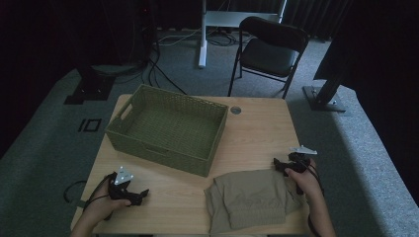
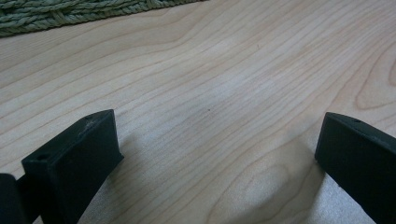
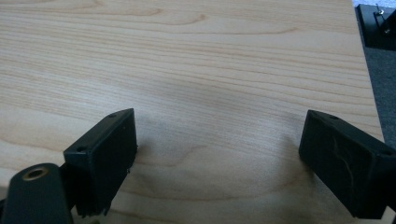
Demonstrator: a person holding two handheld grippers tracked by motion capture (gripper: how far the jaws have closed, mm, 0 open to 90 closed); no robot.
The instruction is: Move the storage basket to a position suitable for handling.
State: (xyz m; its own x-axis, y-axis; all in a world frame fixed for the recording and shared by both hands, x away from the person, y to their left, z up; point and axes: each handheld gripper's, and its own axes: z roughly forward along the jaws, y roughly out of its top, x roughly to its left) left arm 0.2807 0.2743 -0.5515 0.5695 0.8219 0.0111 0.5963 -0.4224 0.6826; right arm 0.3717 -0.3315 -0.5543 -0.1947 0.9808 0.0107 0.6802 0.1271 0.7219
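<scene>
High view: wood table (image 1: 257, 133) mid-frame, dark room w/ grey carpet round it. Green woven basket (image 1: 168, 128) sits on the table's upper-left part, handle slot at its left end, nothing visible inside. Folded khaki cloth (image 1: 247, 200) lies at lower centre-right, just below the basket's near-right corner, lower edge at the table's bottom edge. Black folding chair (image 1: 269, 49) at top centre-right, beyond the table.

Left gripper (image 1: 141, 194) at lower left of frame, held in left hand (image 1: 106, 205), grey plate on top, tips pointing right toward the cloth, well apart from it. Left gripper view: fingers (image 2: 77, 158) wide apart, bare wood between them, basket weave at top-left corner.

Right gripper (image 1: 279, 165) at lower right, held in right hand (image 1: 306, 180), just beside the cloth's upper-right corner; touching or not, can't tell. Right gripper view: fingers (image 3: 105, 154) wide apart, low over bare wood, nothing between; table edge & carpet at right of frame.
</scene>
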